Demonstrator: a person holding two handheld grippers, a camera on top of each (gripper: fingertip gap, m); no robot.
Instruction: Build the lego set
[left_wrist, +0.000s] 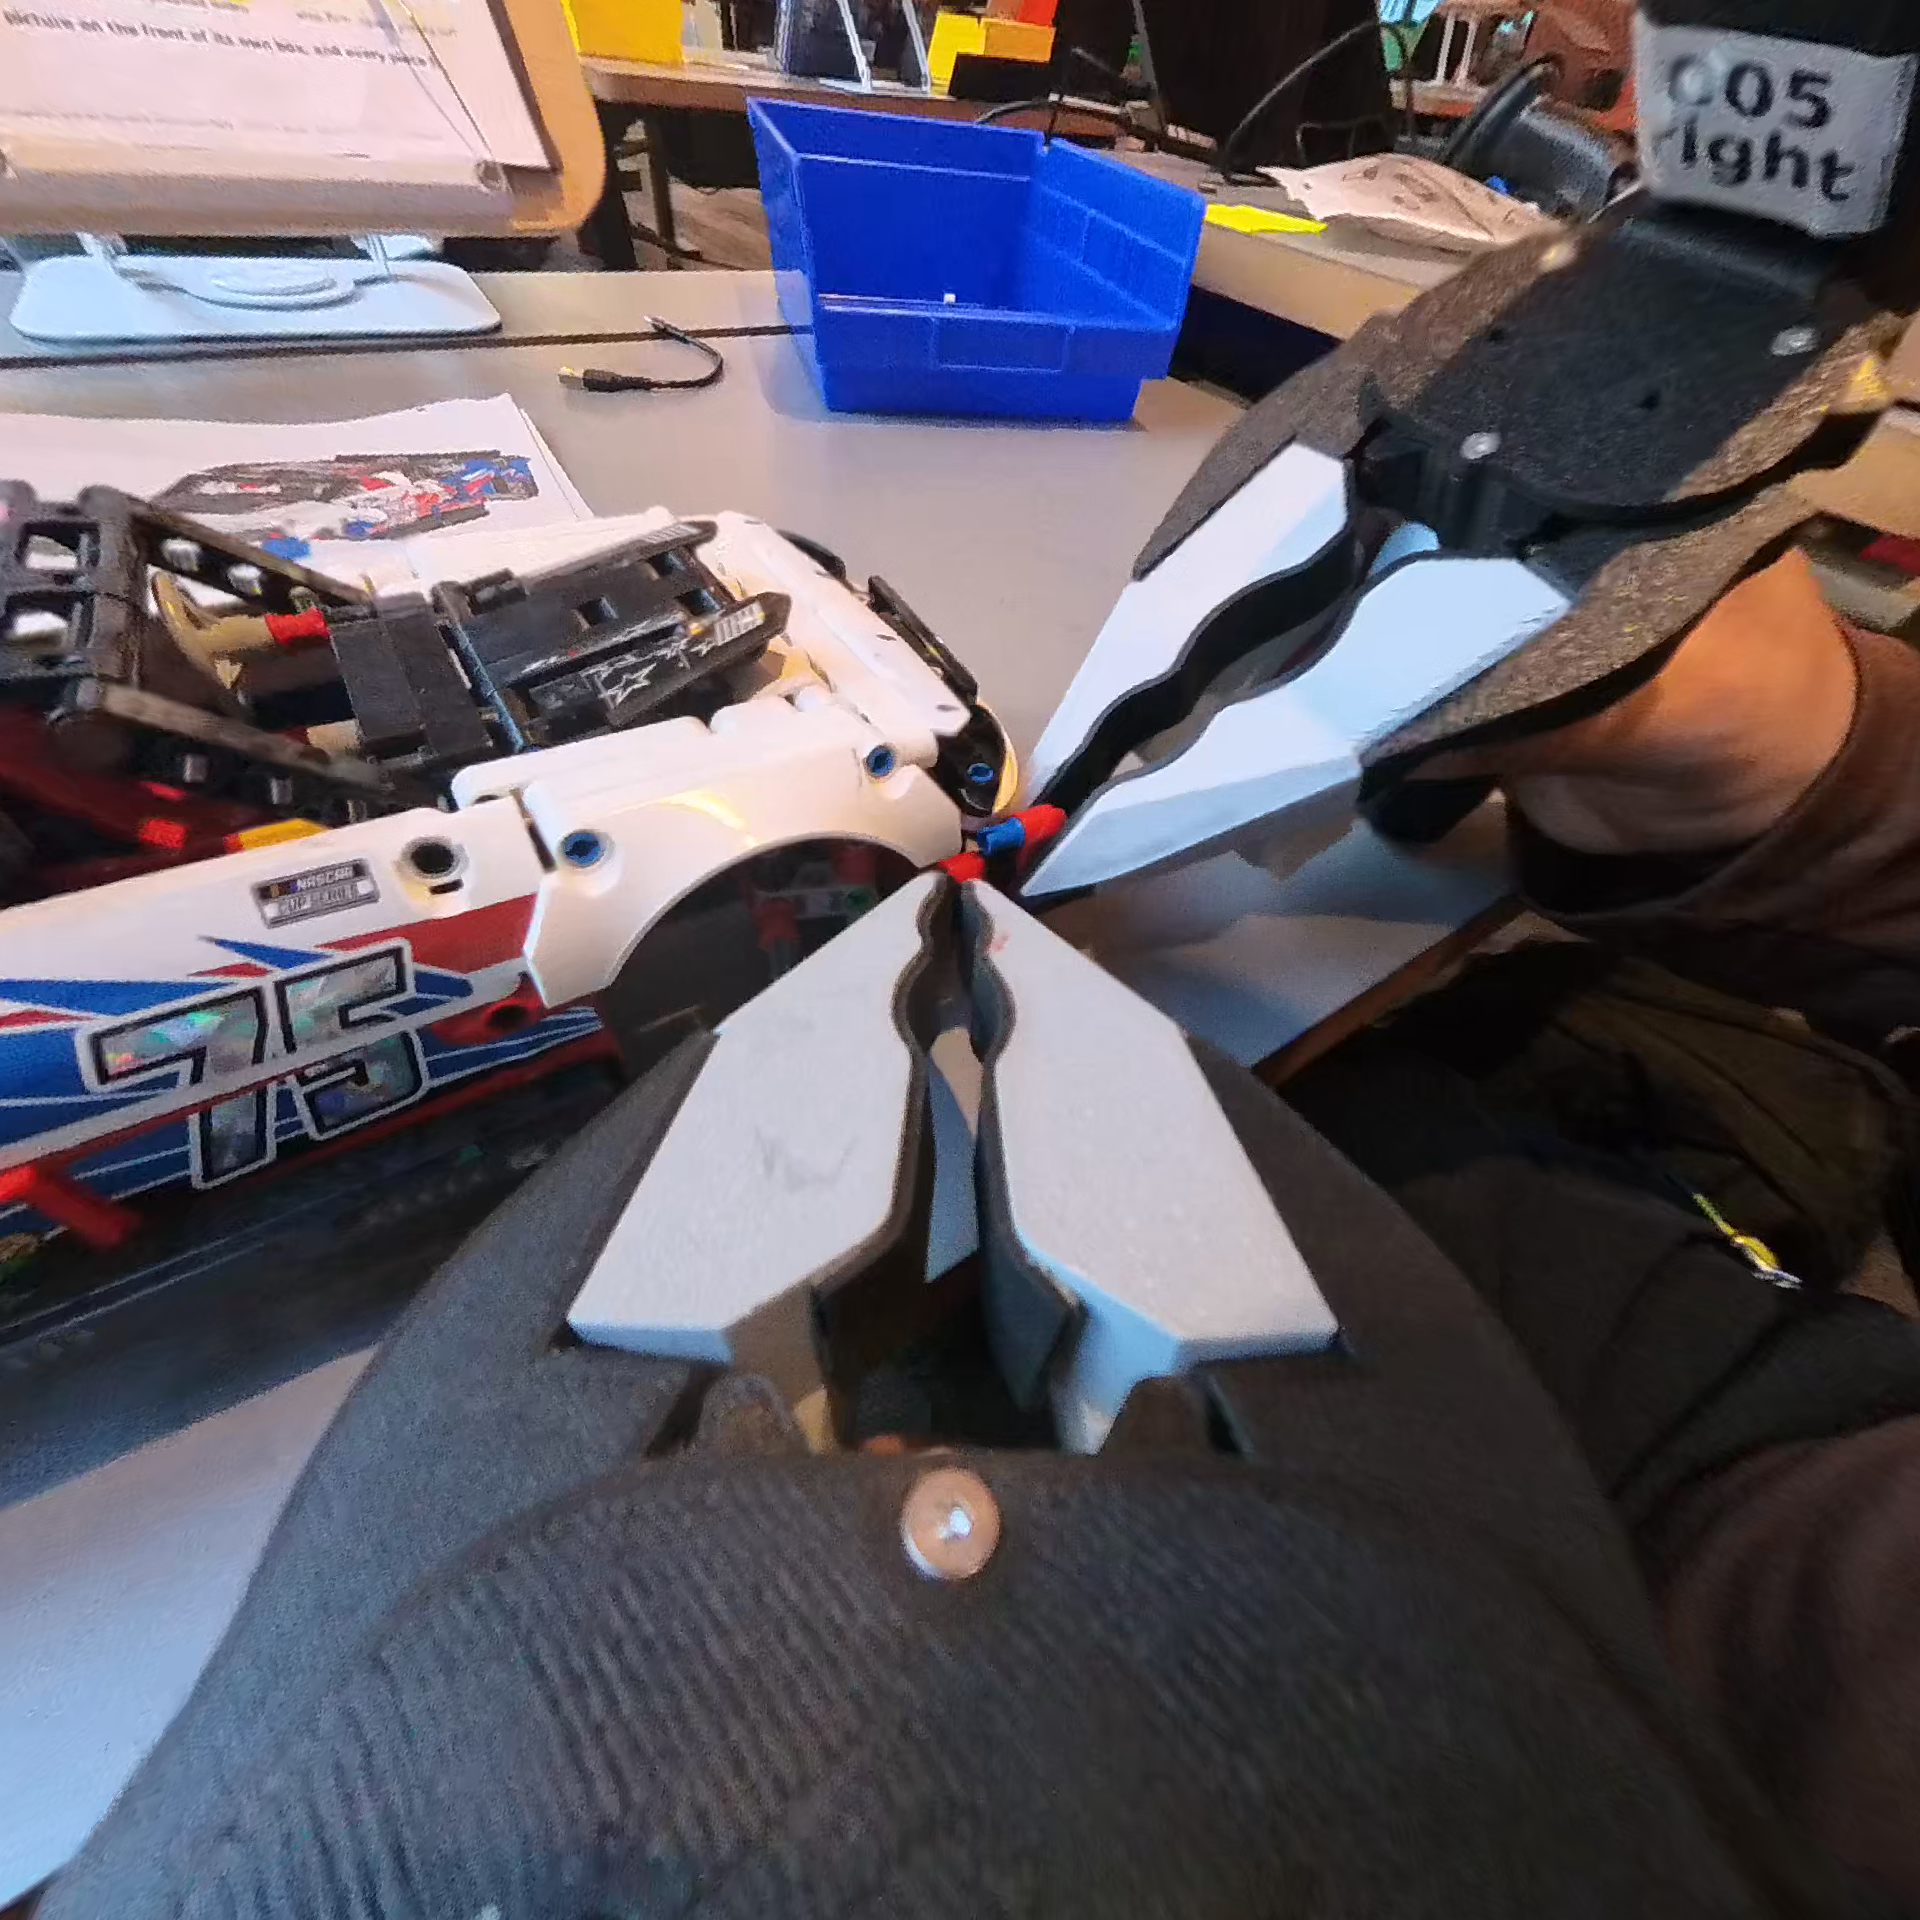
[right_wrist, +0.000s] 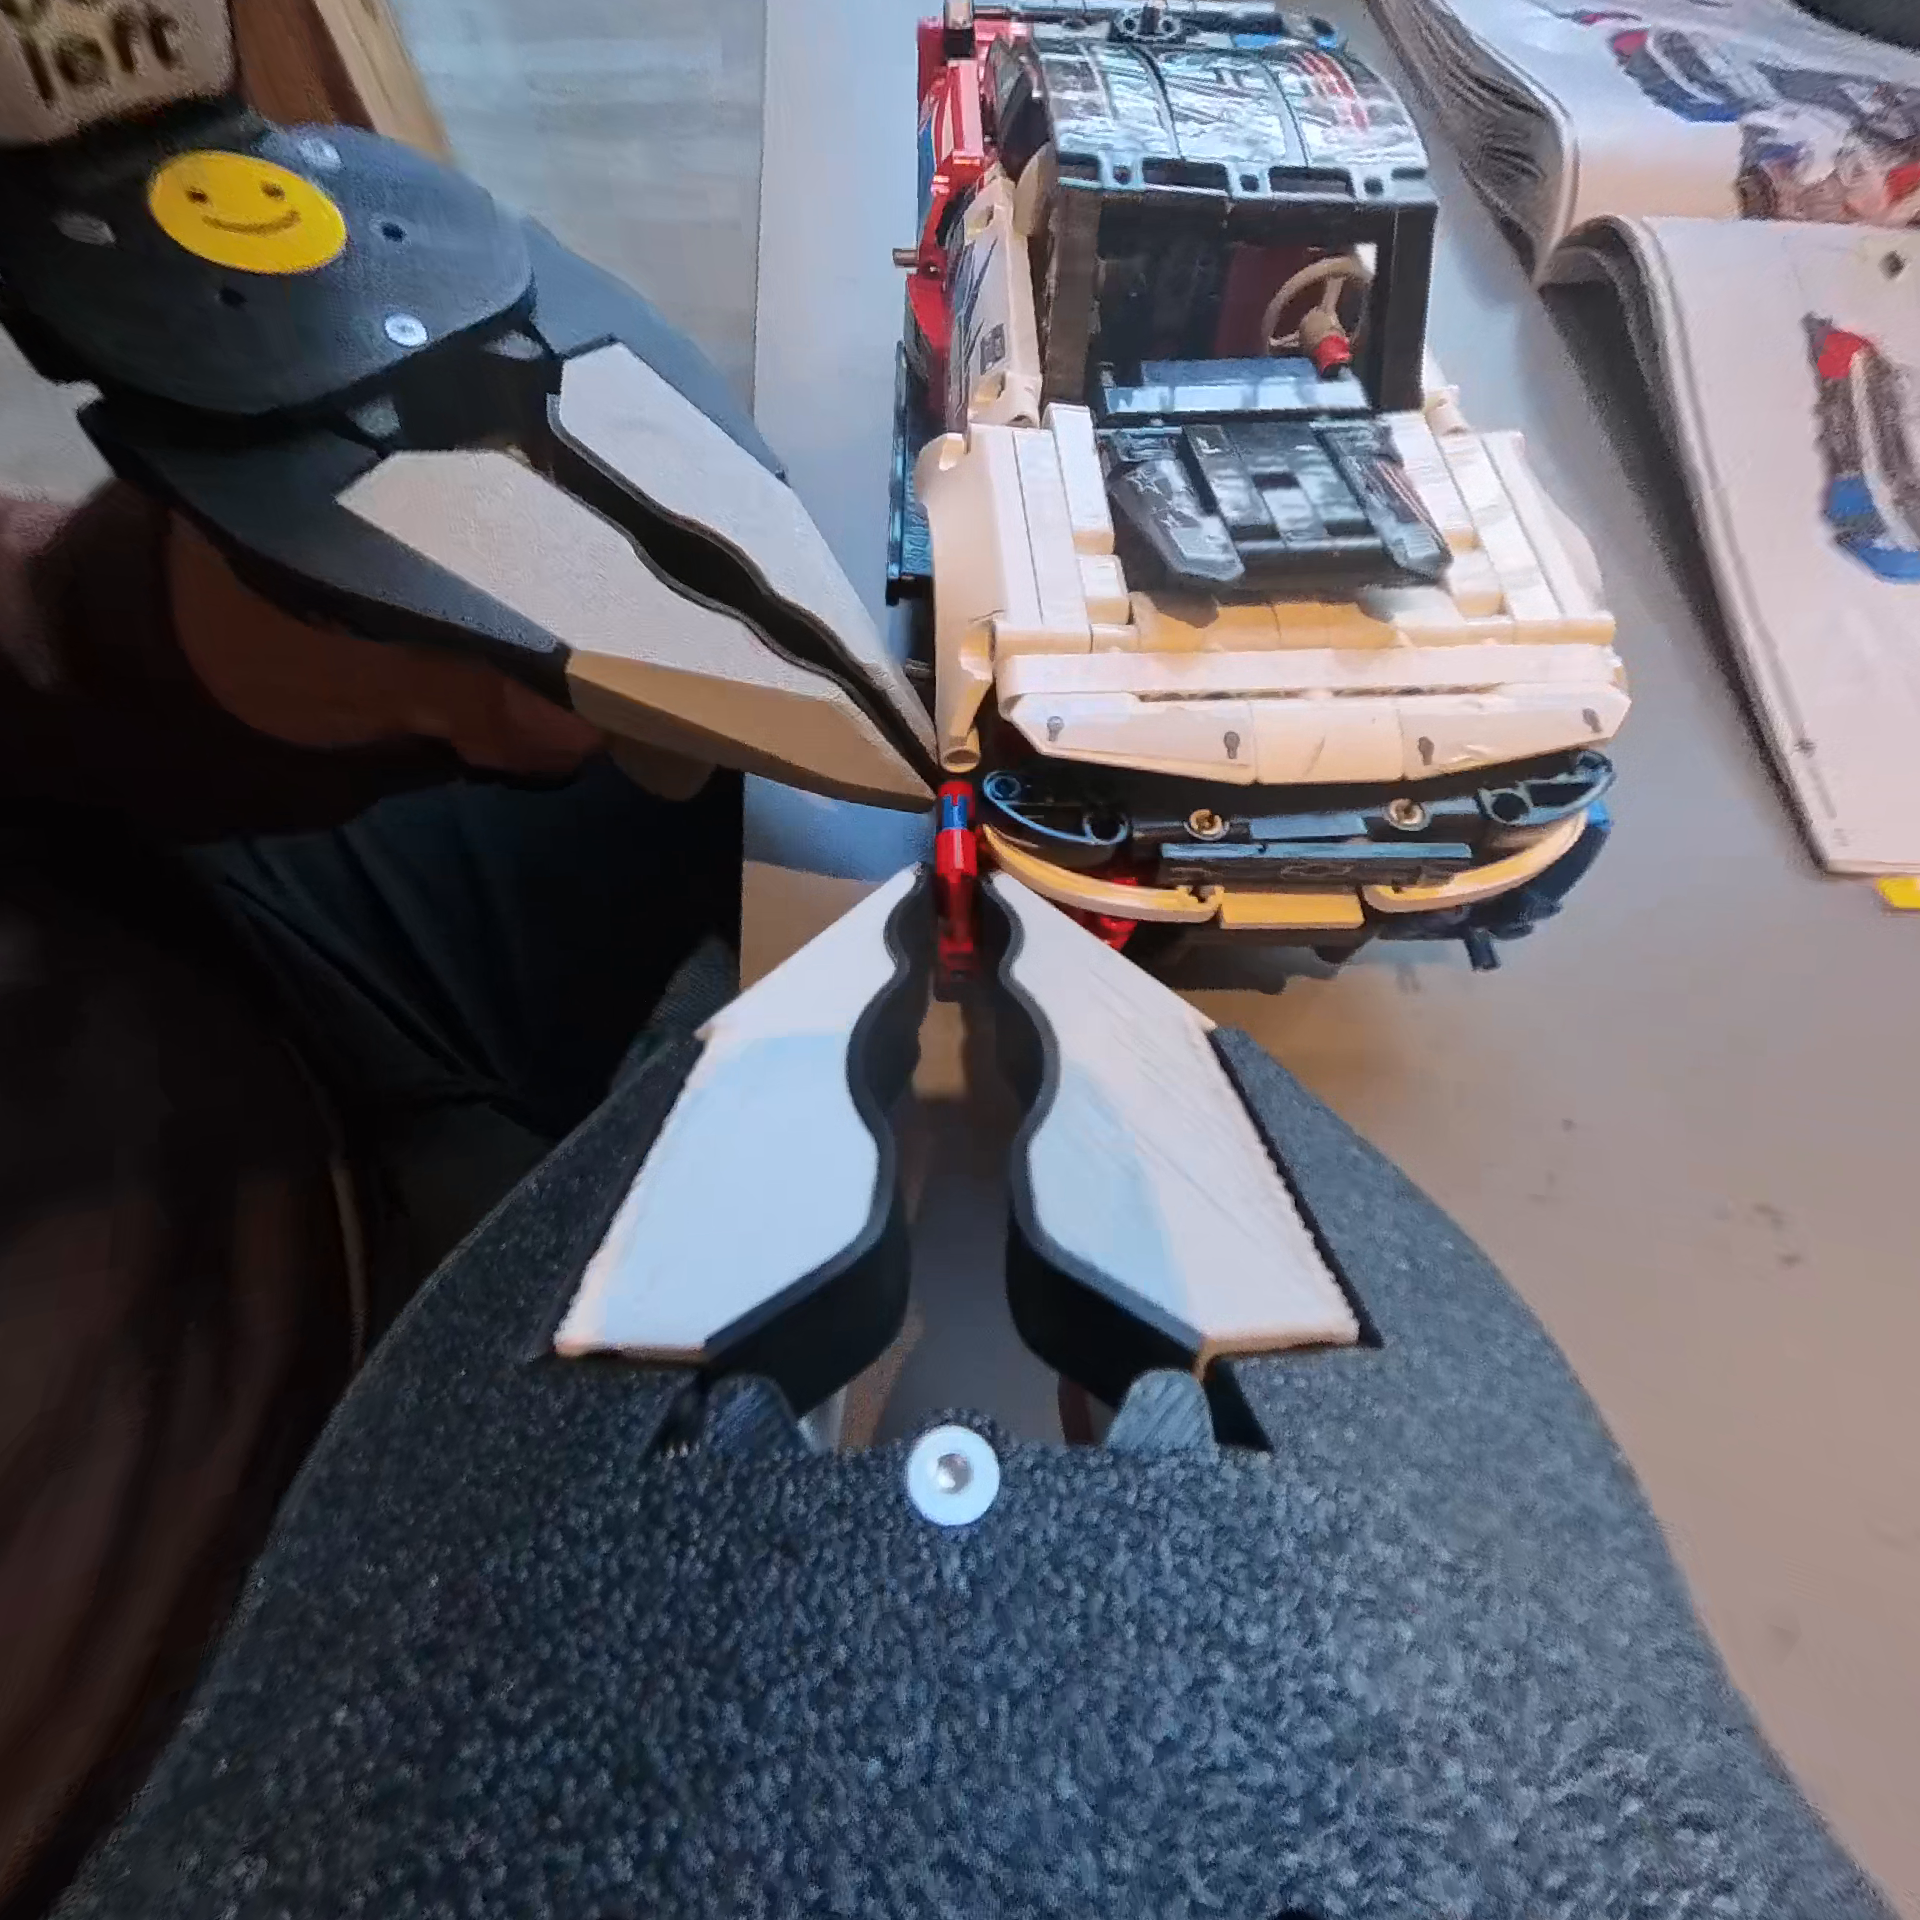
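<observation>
The lego car (right_wrist: 1247, 582), white with black hood panels and red and blue side markings, stands on the desk (right_wrist: 1558, 1247) close to its near edge, nose toward the right tongs. At the car's front corner by that edge a small red and blue pin piece (right_wrist: 954, 831) sticks out beside the black bumper.

The right tongs (right_wrist: 951, 883) are narrowed to a slim gap around the red end of the pin piece; whether the tips actually press it cannot be told. The left tongs (left_wrist: 954, 894) are closed tip to tip, with their point set against the pin piece from the other side; in the right wrist view they (right_wrist: 930, 784) meet it just above the blue band. A hand (left_wrist: 1662, 748) grips the right tongs' body off the desk edge.

Toward the far edge of the desk sits a blue bin (left_wrist: 966, 270) with its low front open; only a tiny white speck shows inside. An open instruction booklet (right_wrist: 1766, 436) lies beside the car, and a loose black cable (left_wrist: 644, 369) lies near the bin.
</observation>
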